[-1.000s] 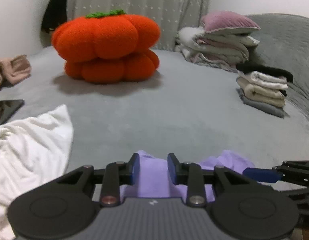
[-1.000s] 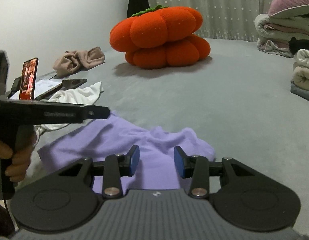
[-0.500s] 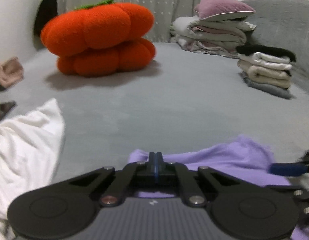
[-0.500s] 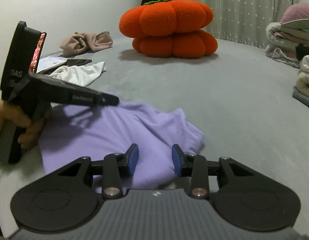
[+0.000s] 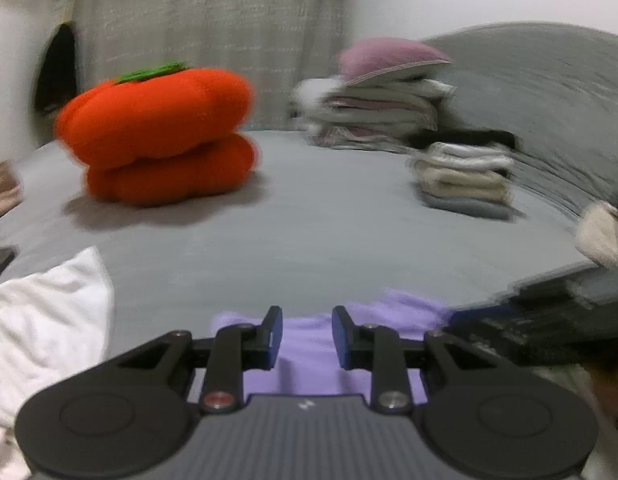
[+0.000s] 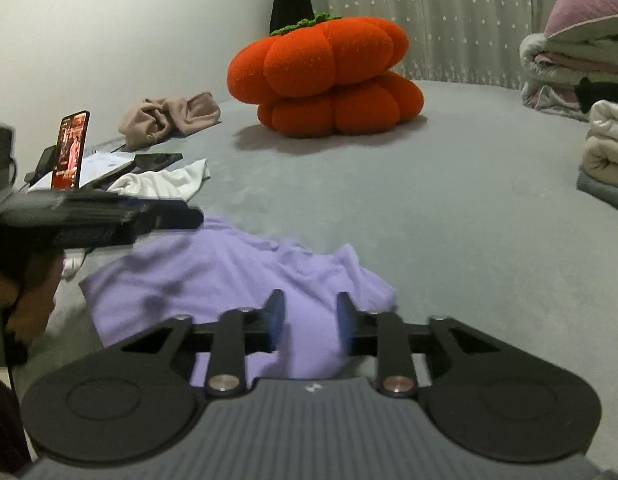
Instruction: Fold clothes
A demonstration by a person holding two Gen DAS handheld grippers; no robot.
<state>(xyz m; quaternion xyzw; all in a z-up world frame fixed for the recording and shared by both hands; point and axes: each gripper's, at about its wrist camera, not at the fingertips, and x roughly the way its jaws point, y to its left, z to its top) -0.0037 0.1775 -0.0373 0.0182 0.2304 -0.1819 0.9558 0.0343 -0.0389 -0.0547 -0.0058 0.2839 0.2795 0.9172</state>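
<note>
A lilac garment [image 6: 213,276] lies rumpled on the grey bed; it also shows in the left wrist view [image 5: 305,344]. My left gripper [image 5: 307,334] is open, its jaws apart just above the garment's near edge, holding nothing. It appears from the side in the right wrist view [image 6: 109,216], hovering over the garment's left part. My right gripper [image 6: 309,320] is open and empty above the garment's right part. It shows blurred in the left wrist view [image 5: 549,316].
A big orange pumpkin cushion [image 6: 325,76] sits at the back. A white garment [image 5: 41,320] lies left, with phones [image 6: 71,150] and a beige garment [image 6: 169,116] beyond. Folded stacks [image 5: 465,180] and bedding [image 5: 381,96] stand right.
My left gripper was shut half a second ago and has opened, letting the lilac garment go. The left view is blurred from motion. The right gripper stayed open.
</note>
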